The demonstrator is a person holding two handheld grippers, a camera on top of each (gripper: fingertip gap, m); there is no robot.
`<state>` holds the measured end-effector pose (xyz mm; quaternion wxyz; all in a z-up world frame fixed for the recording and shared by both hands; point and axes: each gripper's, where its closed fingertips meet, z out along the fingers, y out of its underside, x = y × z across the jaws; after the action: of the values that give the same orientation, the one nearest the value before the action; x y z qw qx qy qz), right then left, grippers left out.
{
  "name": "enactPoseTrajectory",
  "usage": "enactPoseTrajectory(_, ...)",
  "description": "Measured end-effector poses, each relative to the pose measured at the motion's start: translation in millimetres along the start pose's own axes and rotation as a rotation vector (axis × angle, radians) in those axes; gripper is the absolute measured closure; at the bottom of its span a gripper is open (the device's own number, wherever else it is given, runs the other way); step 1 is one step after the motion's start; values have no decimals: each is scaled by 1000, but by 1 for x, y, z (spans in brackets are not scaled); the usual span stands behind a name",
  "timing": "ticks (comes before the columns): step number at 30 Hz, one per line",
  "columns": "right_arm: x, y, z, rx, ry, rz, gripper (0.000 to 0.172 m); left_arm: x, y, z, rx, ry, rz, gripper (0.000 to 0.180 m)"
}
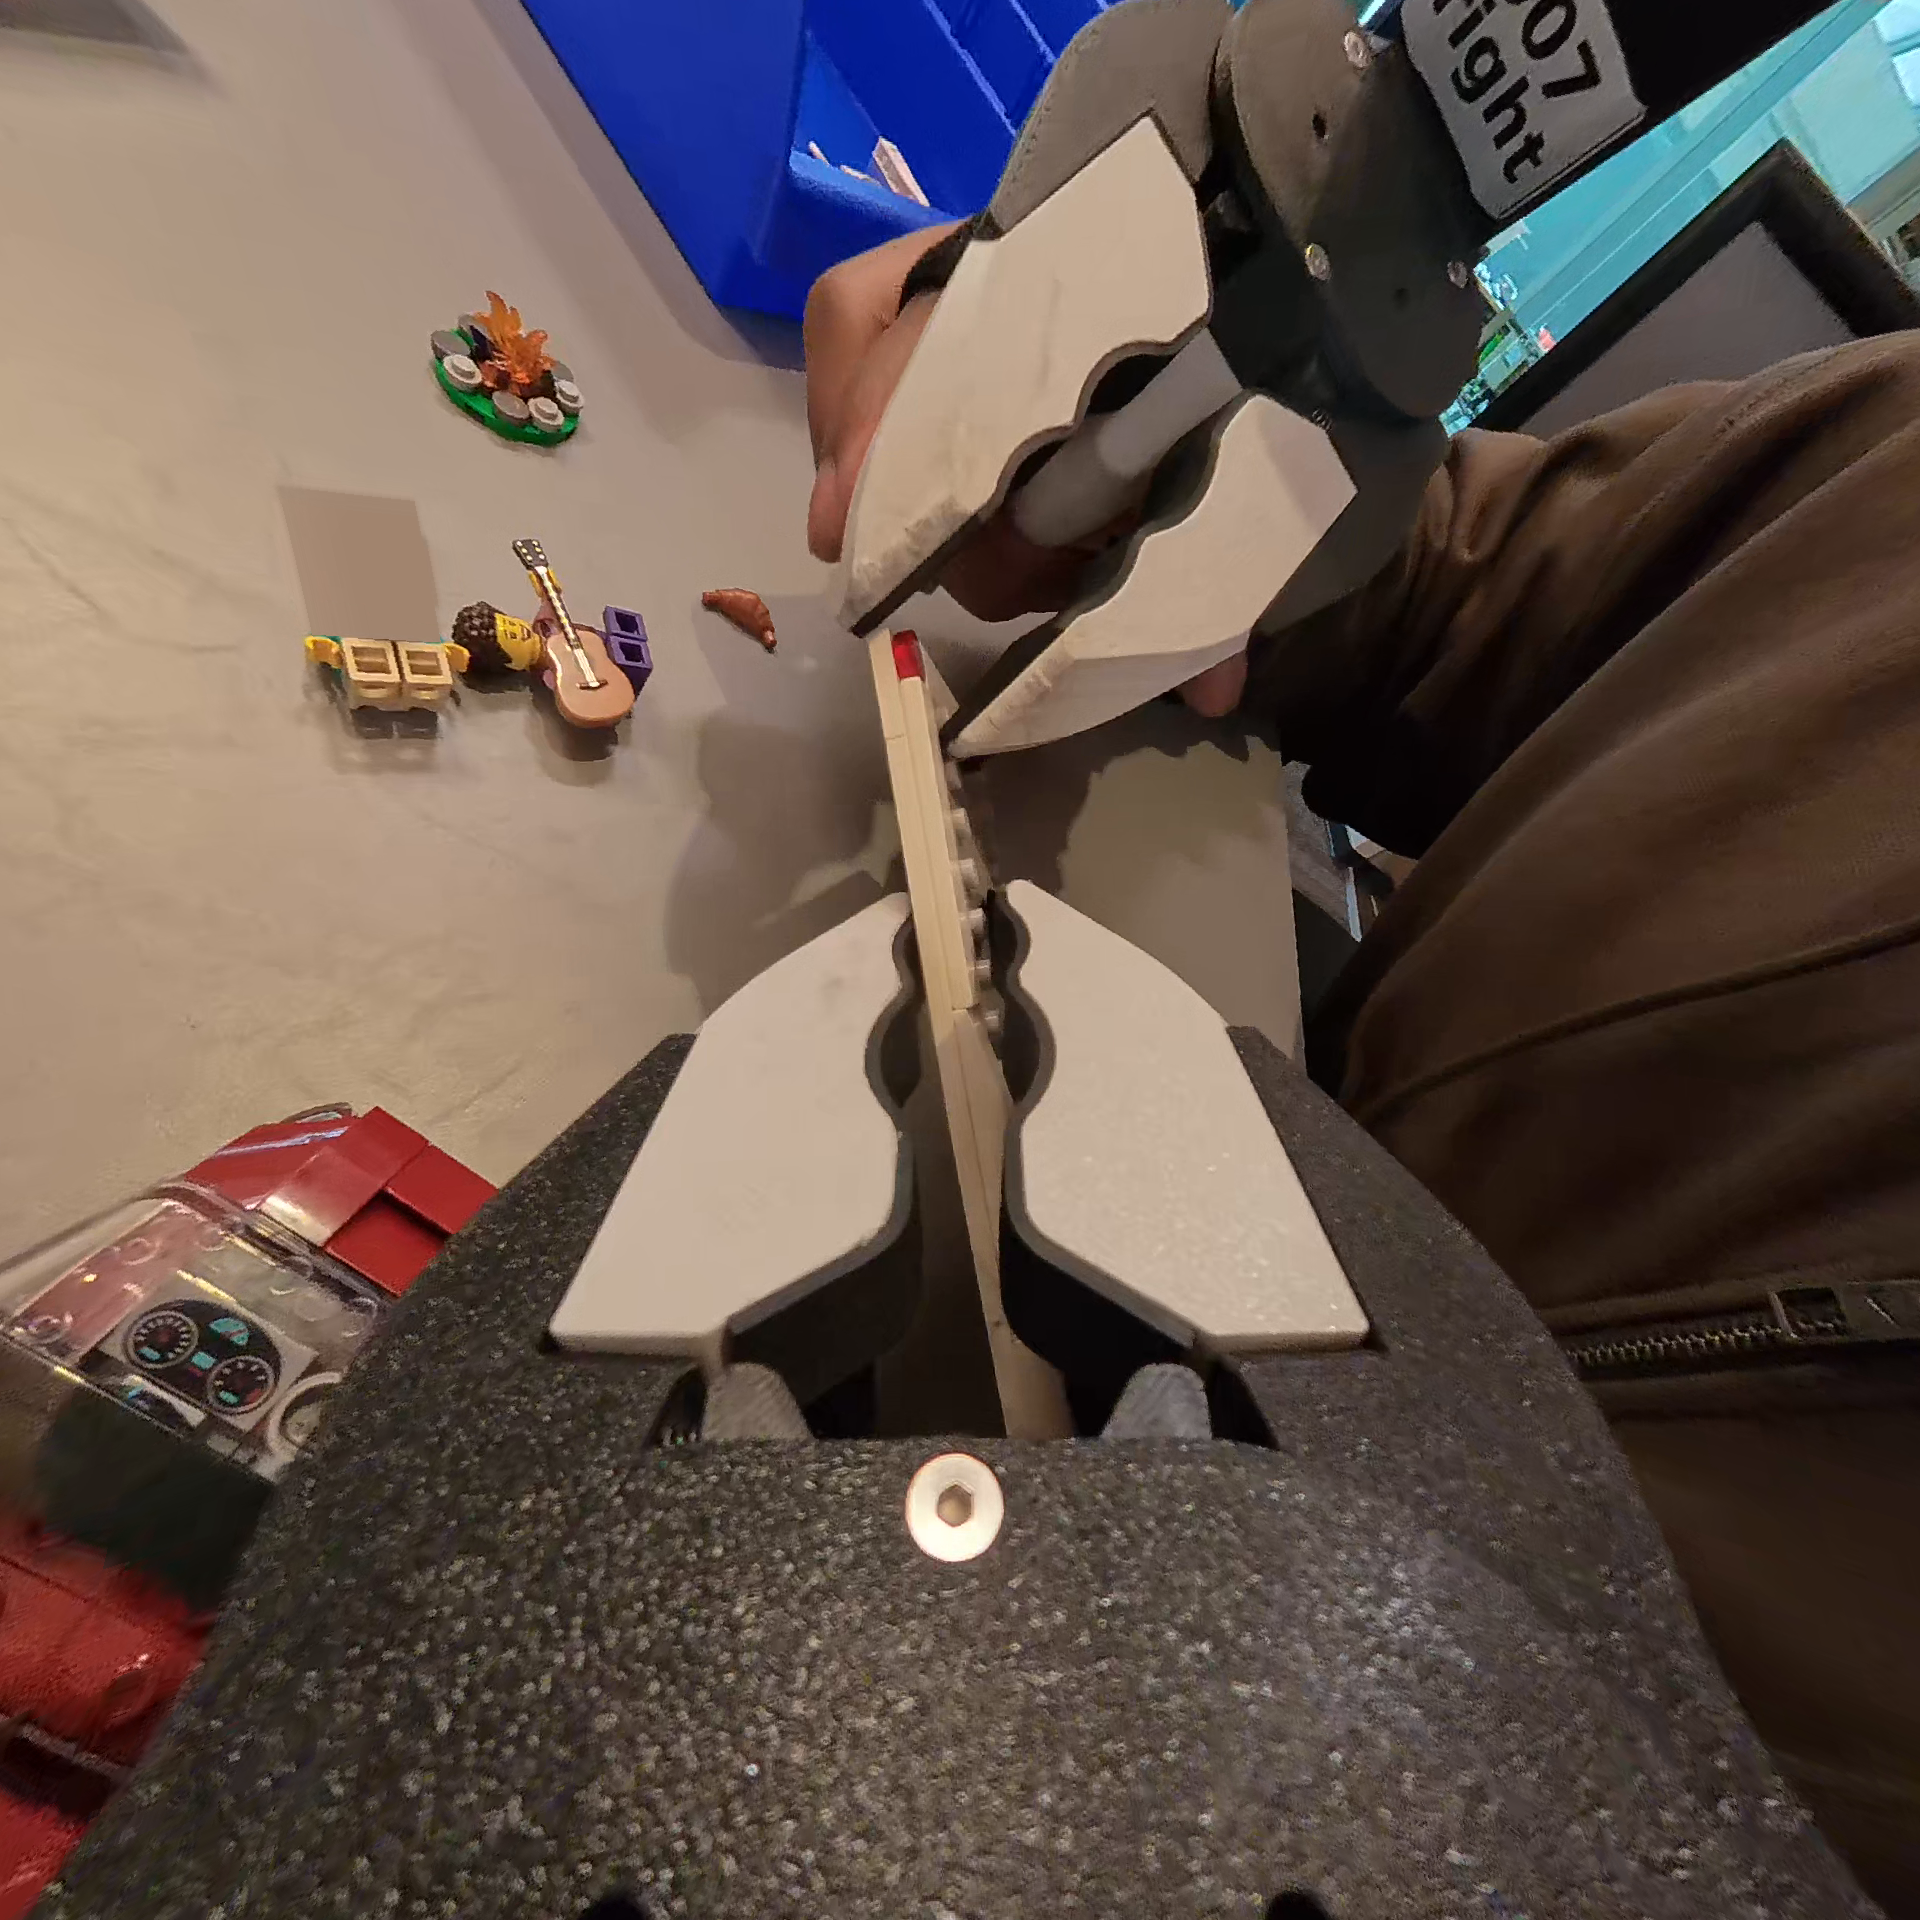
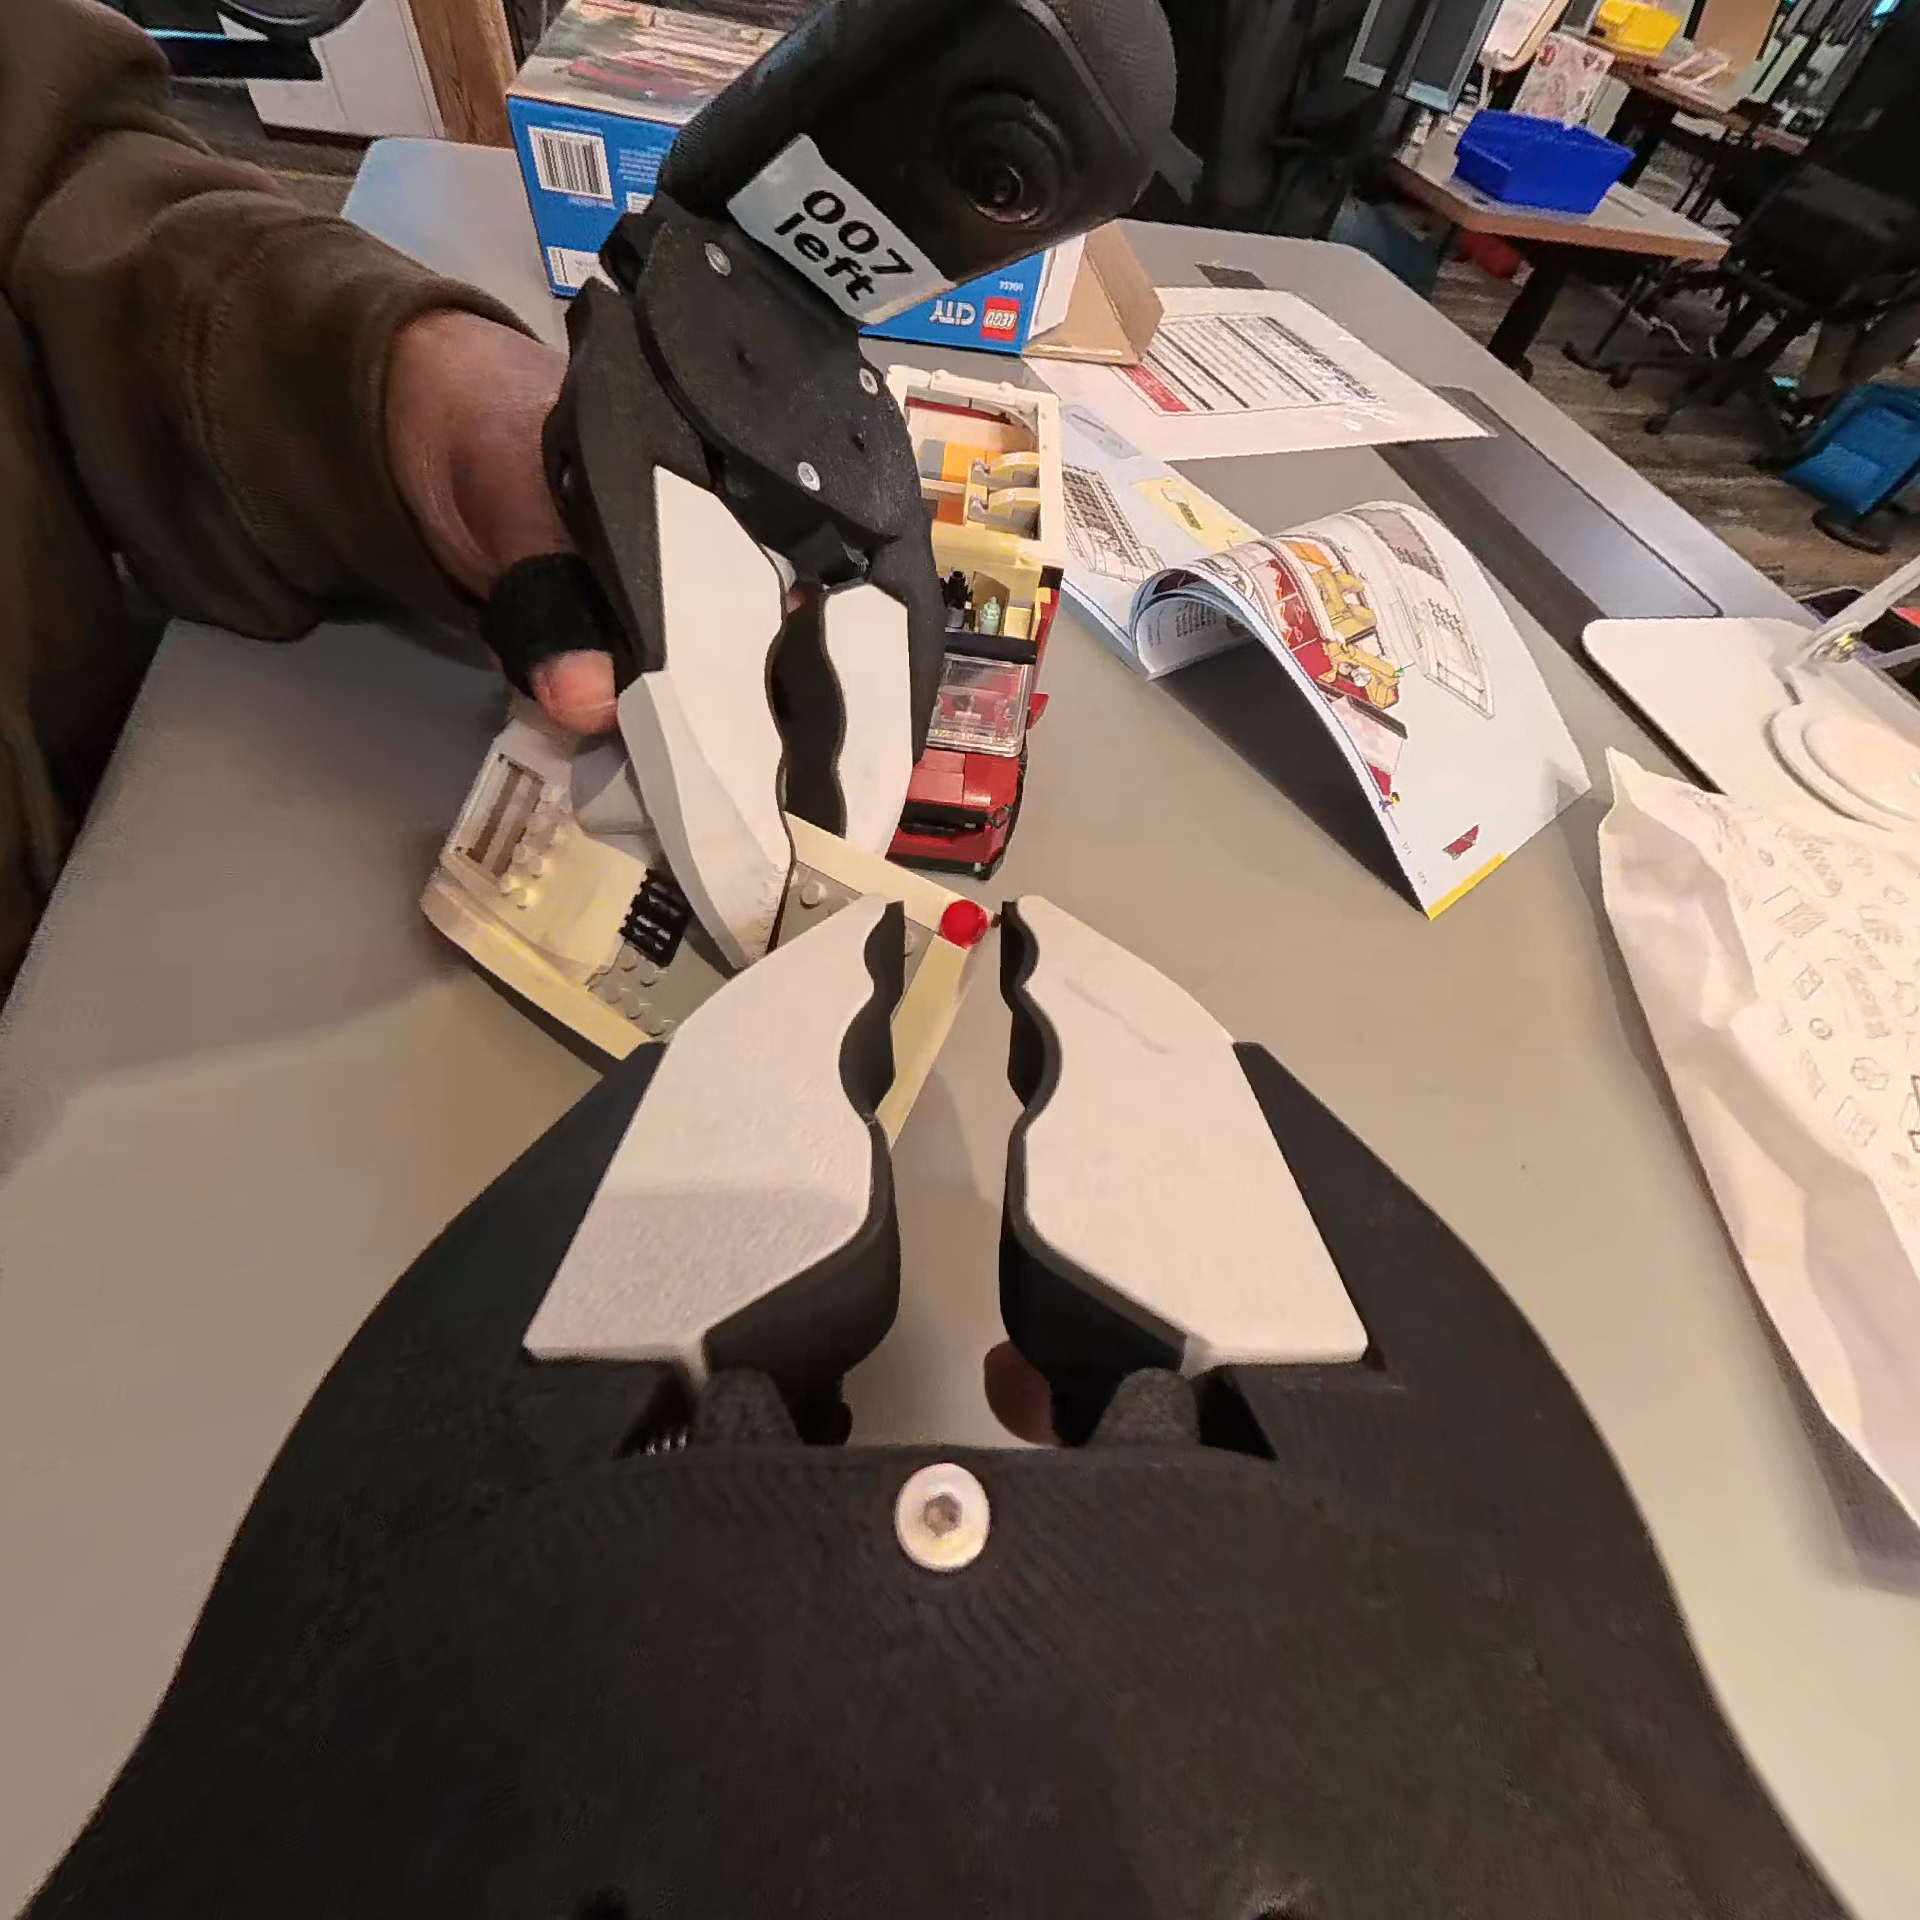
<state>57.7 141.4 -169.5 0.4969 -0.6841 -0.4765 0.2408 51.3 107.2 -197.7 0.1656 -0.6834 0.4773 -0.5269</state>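
Two labelled grippers meet at the cream brick panel [image 1: 940, 883]: left gripper [image 1: 961, 914] clamps it edge-on, right gripper [image 2: 945, 920] stands parted around its red-studded corner, one fingertip [image 1: 971, 740] touching.

Two grippers [image 1: 951, 935] [image 2: 940, 935], one cream roof panel [image 1: 925, 790], one red van [image 2: 966, 790], one booklet [image 2: 1330, 623], one toy guitar [image 1: 577, 665].

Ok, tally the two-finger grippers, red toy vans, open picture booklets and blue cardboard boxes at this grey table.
Two-finger grippers: 2, left gripper and right gripper
Red toy brick van: 1
Open picture booklet: 1
Blue cardboard box: 1
Total: 5
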Motion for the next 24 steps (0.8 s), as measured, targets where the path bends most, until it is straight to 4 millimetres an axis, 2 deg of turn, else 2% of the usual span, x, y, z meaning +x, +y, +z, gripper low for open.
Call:
enactPoseTrajectory(8, -3, 3, 2, 12, 78, -36, 157, 0, 6, 0, -30, 29, -11, 169)
enactPoseTrajectory(10, 1, 0, -2, 20, 128, -77, 172, 0, 6, 0, -36, 26, -8, 169)
enactPoseTrajectory(14, 0, 1, -2, -7, 175, -169, 172, 0, 6, 1, -37, 29, -14, 169)
enactPoseTrajectory(18, -3, 1, -3, 8, 136, -143, 172, 0, 7, 1, -37, 28, -19, 169)
enactPoseTrajectory(20, -21, 0, 1, 25, 17, -106, 172, -4, 3, -1, -20, 2, -19, 169)
enactPoseTrajectory(21, -23, -1, 2, 25, 22, -111, 172, -5, 3, -3, -18, -3, -18, 169)
enactPoseTrajectory(24, -12, 1, -1, 5, 92, -168, 172, -7, 0, -6, -6, -9, -17, 169)
